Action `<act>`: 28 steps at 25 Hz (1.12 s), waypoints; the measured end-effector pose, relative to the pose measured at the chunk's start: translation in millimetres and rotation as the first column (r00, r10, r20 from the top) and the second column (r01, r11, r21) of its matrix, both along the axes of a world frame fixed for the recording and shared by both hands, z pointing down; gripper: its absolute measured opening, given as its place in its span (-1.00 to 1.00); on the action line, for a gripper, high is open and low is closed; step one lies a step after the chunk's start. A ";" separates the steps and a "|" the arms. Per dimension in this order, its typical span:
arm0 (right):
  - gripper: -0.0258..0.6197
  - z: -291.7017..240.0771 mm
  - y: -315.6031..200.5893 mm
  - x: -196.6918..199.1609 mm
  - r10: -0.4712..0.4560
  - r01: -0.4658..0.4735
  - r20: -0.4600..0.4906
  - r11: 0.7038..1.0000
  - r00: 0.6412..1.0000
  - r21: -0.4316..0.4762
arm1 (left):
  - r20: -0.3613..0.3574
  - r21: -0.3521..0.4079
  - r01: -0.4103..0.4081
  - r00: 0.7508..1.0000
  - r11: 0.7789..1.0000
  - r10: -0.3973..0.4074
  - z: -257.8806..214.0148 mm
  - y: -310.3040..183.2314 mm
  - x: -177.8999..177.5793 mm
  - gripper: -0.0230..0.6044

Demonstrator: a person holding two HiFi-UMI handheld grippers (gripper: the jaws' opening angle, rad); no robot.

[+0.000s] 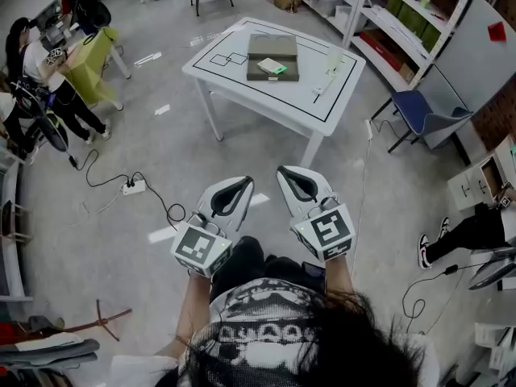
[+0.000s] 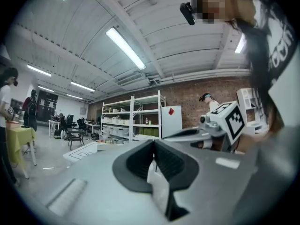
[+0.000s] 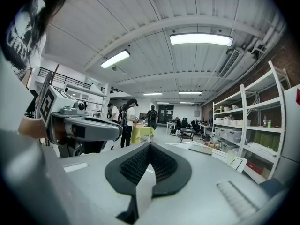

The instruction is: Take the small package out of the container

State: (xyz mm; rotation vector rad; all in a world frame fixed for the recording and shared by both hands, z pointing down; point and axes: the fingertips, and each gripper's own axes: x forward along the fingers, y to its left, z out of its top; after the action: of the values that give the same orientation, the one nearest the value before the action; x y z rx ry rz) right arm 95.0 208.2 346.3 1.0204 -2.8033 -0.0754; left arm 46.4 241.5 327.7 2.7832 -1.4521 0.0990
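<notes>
A flat olive container (image 1: 272, 57) lies on the white table (image 1: 242, 87) far ahead in the head view, with a small green-and-white package (image 1: 272, 68) on it. I hold both grippers close to my body, well short of the table. My left gripper (image 1: 243, 182) is shut, jaws together with nothing between them, as the left gripper view (image 2: 153, 144) shows. My right gripper (image 1: 281, 170) is likewise shut and empty (image 3: 150, 145). In the right gripper view the container (image 3: 201, 149) is a small slab on the distant table.
A blue chair (image 1: 423, 115) stands right of the table, before shelving (image 1: 387, 14) along the back right. A power strip and cable (image 1: 133, 187) lie on the floor to my left. People stand by a yellow-green table (image 1: 89, 63) at far left.
</notes>
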 end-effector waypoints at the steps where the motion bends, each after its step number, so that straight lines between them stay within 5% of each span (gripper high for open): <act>1: -0.93 1.8 -0.9 -1.1 -0.002 0.002 0.000 1.000 1.000 -0.002 | 0.000 -0.004 0.000 1.000 1.000 0.000 1.2 -0.1 -0.3 -0.93; 13: -0.93 18.4 -33.2 -28.6 -0.026 0.025 -0.010 0.998 1.000 -0.050 | -0.002 -0.035 0.002 1.000 0.999 -0.002 12.7 -32.5 -22.5 -0.93; 28: -0.93 32.0 -182.0 -94.7 0.066 -0.071 -0.043 0.990 0.997 -0.119 | 0.024 -0.062 -0.070 0.997 0.996 0.072 23.0 -190.1 -95.0 -0.93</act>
State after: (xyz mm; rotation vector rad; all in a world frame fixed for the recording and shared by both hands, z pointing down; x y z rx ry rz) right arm 0.3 26.2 378.3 1.0731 -2.6985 0.0801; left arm -48.6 51.5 350.7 2.7951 -1.3319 0.1775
